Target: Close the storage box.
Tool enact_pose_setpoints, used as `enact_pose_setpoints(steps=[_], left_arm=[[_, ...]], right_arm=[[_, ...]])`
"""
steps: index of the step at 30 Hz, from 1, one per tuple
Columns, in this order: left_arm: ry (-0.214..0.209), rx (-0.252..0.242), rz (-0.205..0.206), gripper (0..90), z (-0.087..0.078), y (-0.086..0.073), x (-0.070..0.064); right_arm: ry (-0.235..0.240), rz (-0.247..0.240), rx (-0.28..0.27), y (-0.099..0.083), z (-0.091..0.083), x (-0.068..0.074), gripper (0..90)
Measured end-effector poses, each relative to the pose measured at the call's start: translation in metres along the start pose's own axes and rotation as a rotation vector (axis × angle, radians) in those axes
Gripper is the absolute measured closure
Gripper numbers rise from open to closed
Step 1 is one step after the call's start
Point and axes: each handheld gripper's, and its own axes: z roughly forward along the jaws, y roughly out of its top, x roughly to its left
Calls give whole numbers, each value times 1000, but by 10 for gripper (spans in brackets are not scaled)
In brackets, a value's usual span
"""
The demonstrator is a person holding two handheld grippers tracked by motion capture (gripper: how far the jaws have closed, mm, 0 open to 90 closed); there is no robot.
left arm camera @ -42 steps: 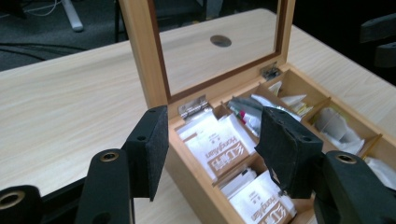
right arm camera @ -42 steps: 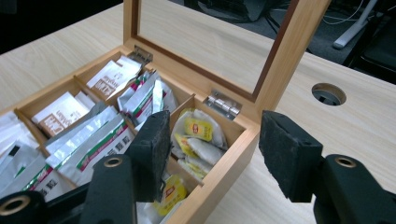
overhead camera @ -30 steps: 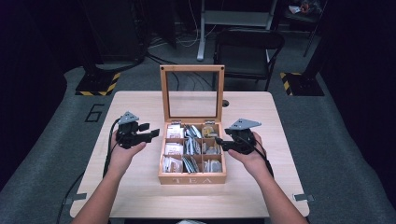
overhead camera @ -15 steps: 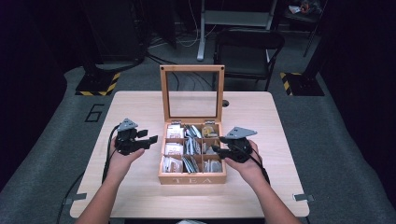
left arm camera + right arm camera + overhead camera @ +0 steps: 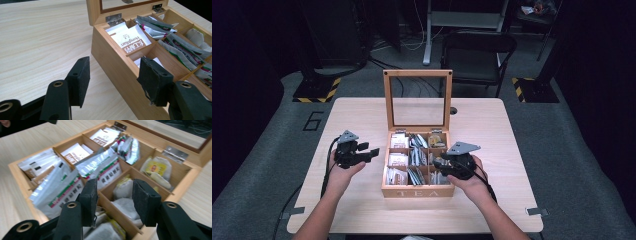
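Observation:
A wooden tea box (image 5: pixel 417 191) stands mid-table, its glass-paned lid (image 5: pixel 387 100) upright at the back. Its compartments hold white packets (image 5: pixel 398 160), silver-green sachets (image 5: pixel 102 167) and yellow-tagged bags (image 5: pixel 157 168). My left gripper (image 5: pixel 371 152) hovers open just left of the box, level with its side wall (image 5: pixel 117 65). From the left gripper (image 5: pixel 116 75) view, a white packet with red print (image 5: pixel 130 41) lies in the back compartment. My right gripper (image 5: pixel 439 164) is open over the front right compartments. Its jaws (image 5: pixel 113 195) straddle a divider above pale tea bags (image 5: pixel 125 187).
The light wooden table (image 5: pixel 512 150) has free surface on both sides of the box. A small dark hole (image 5: pixel 453 111) sits behind the box on the right. A black chair (image 5: pixel 477 50) stands beyond the far edge. Cables trail from both grippers toward the near edge.
My right gripper has moved left and nearer, from beside the box to over its front right compartments. The left gripper has shifted slightly nearer the person, still open.

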Motion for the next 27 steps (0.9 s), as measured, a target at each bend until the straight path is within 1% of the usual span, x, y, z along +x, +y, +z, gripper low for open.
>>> enact_pose_setpoints(steps=[2, 3, 6, 10, 11, 13, 16, 17, 19, 20, 21, 23, 25, 27], left_arm=[[-1, 2, 1, 424, 0, 0, 0], [-2, 2, 4, 425, 0, 0, 0], [-3, 8, 8, 424, 1, -1, -1], [-2, 11, 10, 424, 1, -2, -2], [-2, 10, 9, 424, 1, -2, -2], [1, 11, 4, 424, 0, -3, -1], [6, 6, -1, 424, -2, -4, -1], [8, 6, 1, 424, -2, -4, 0], [9, 7, -2, 424, -3, -5, 0], [13, 1, -5, 425, -3, -5, 0], [11, 7, -3, 424, -4, -5, 0], [15, 8, -8, 424, -6, -6, 1], [17, 4, -10, 424, -6, -7, 1], [18, 5, -11, 424, -6, -7, 2]], right_arm=[[11, -9, -2, 1, 1, 4, 562], [17, -29, -2, 1, 2, 7, 567], [38, -47, 10, 1, 7, 17, 580], [78, -47, 22, 2, 13, 27, 586], [88, -54, 25, 3, 14, 28, 585], [98, -58, 26, 3, 17, 32, 579], [112, -55, 31, 4, 19, 35, 572], [117, -45, 30, 5, 20, 36, 569], [125, -55, 28, 5, 22, 38, 565], [130, -50, 30, 6, 22, 39, 564], [132, -49, 30, 6, 23, 40, 562], [138, -61, 25, 7, 24, 41, 561], [141, -58, 34, 7, 26, 43, 561], [137, -75, 42, 7, 28, 43, 573]])
